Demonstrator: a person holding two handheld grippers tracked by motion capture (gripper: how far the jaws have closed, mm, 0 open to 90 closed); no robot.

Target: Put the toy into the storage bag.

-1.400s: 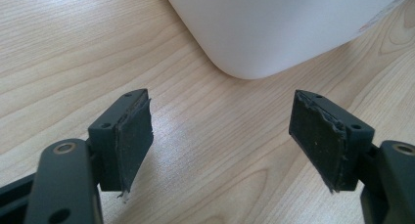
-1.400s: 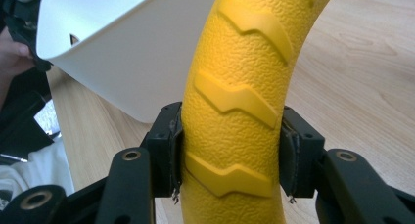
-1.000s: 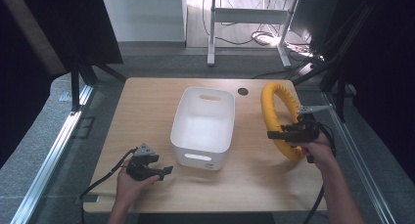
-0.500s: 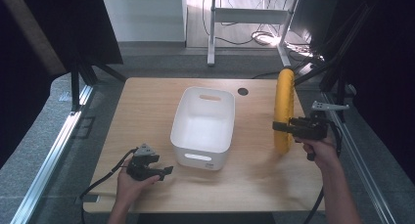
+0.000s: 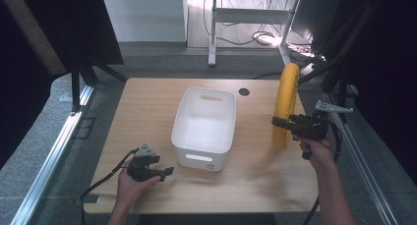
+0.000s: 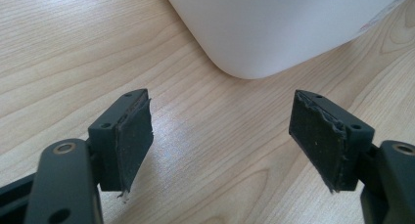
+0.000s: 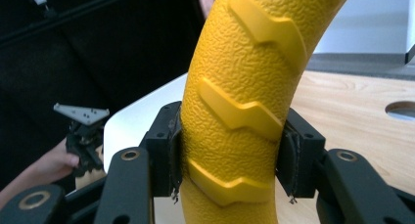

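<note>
High view first: my wooden table (image 5: pixel 147 117) spans the frame, with the white bin (image 5: pixel 204 124) sitting in its middle. Next down in size, the yellow ring (image 5: pixel 285 104) stands on edge at the table's right side, well apart from the bin, seen nearly edge-on. My right gripper (image 5: pixel 275 122) has it clamped low on the rim; in the right gripper view both pads press the ridged yellow surface (image 7: pixel 235 111). Smallest, my left gripper (image 5: pixel 167 172) rests near the bin's front left corner, jaws spread wide over bare wood, nothing between them.
</note>
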